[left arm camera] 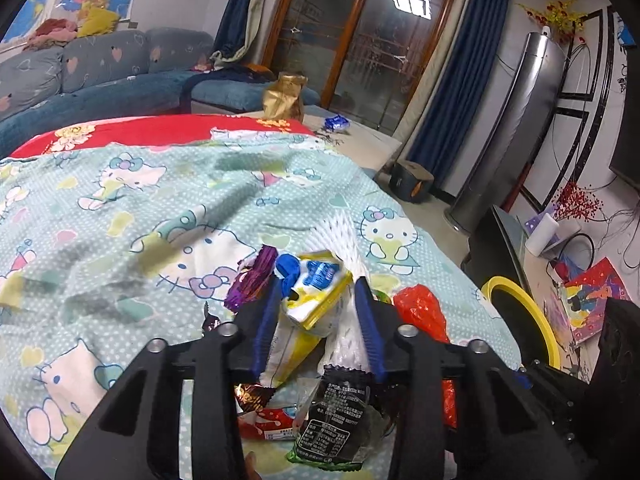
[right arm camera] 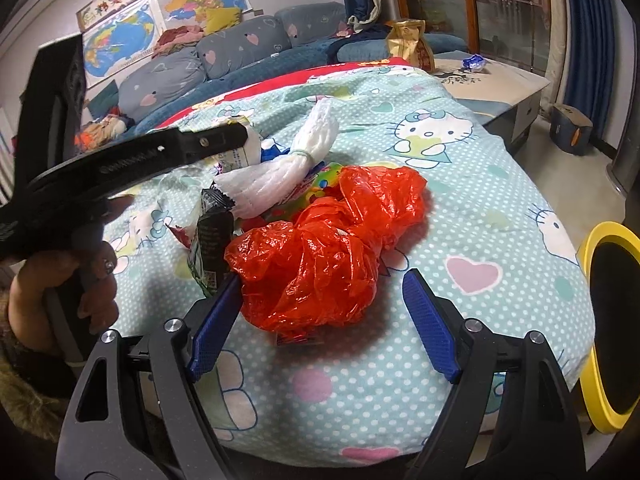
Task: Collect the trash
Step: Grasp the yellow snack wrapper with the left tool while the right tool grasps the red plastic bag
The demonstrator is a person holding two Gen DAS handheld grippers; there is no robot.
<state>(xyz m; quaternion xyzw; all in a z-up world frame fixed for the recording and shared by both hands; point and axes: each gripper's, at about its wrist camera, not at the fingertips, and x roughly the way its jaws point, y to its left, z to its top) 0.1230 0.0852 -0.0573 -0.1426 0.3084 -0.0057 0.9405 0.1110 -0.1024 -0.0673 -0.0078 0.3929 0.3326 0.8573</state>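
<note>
A pile of trash lies on the Hello Kitty cloth (left arm camera: 120,208). My left gripper (left arm camera: 318,300) is shut on a yellow and white wrapper (left arm camera: 308,304) at the pile. Around it lie a purple wrapper (left arm camera: 252,280), a white foam net (right arm camera: 280,176), a dark green packet (left arm camera: 336,420) and a red wrapper (left arm camera: 264,420). My right gripper (right arm camera: 320,320) is open, its fingers either side of a crumpled red plastic bag (right arm camera: 320,248). The left gripper also shows in the right wrist view (right arm camera: 240,134).
A yellow-rimmed bin (right arm camera: 612,320) stands at the right past the cloth's edge, and also shows in the left wrist view (left arm camera: 520,312). A gold bag (left arm camera: 284,96) and a blue wrapper (left arm camera: 336,122) sit at the far end. A sofa (left arm camera: 100,76) stands behind.
</note>
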